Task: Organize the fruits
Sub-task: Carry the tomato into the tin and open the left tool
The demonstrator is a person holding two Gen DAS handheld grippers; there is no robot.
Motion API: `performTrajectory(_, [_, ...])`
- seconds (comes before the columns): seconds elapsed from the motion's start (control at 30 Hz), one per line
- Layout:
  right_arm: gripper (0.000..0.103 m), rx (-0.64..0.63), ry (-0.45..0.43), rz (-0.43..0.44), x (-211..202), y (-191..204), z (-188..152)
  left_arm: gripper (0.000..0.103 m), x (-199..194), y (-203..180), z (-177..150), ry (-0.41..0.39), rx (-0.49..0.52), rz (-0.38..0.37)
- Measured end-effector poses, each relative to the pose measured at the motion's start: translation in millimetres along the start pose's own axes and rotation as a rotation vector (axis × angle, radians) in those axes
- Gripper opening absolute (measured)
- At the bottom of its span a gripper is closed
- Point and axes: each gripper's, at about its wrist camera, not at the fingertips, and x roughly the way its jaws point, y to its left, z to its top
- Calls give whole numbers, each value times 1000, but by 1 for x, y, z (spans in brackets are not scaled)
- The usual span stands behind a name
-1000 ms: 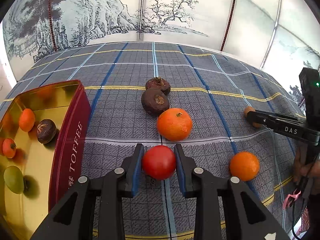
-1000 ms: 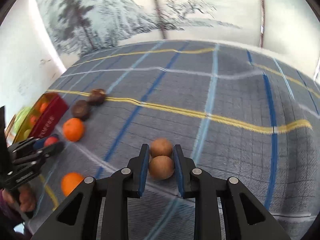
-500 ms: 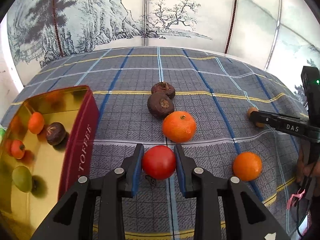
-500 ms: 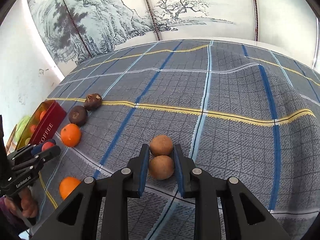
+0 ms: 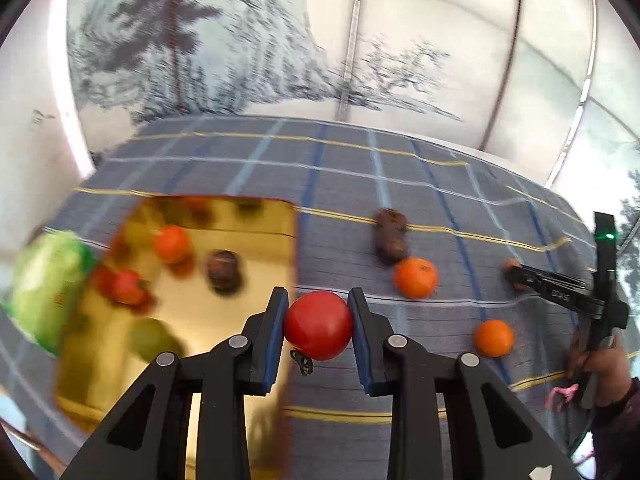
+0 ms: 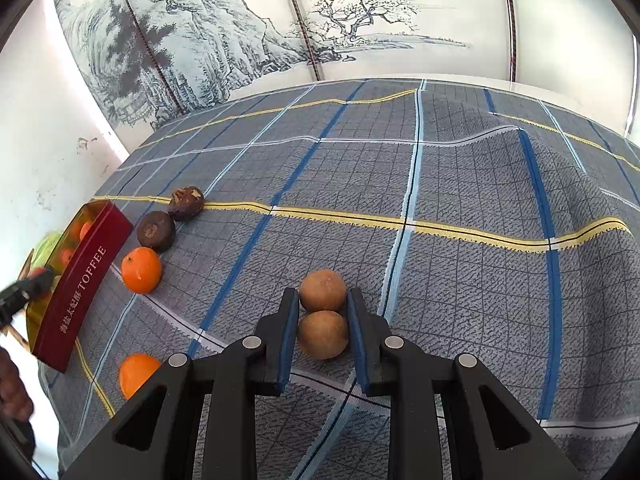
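A grey plaid cloth with blue and yellow stripes covered the tabletop, rumpled toward the right, before wall panels painted with ink mountains and trees. Much of the far cloth lay open. The left gripper had its jaws clamped on a smooth red tomato, raised at the right rim of the gold-lined toffee tin. The right gripper had its jaws closed against the nearer of two round brown fruits; loose oranges sat between.
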Motion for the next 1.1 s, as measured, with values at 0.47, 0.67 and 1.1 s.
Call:
performTrajectory(0.47, [26,-4,1,-3,1,0,0,27,9,57,6,30,17,97])
performTrajectory(0.67, [26,-5,2,-5,1,0,0,27,19,61,2,52,19,94])
performTrajectory(1.1, [26,-8,3,-9,2,1,1,27,34,64,1,89,18,100])
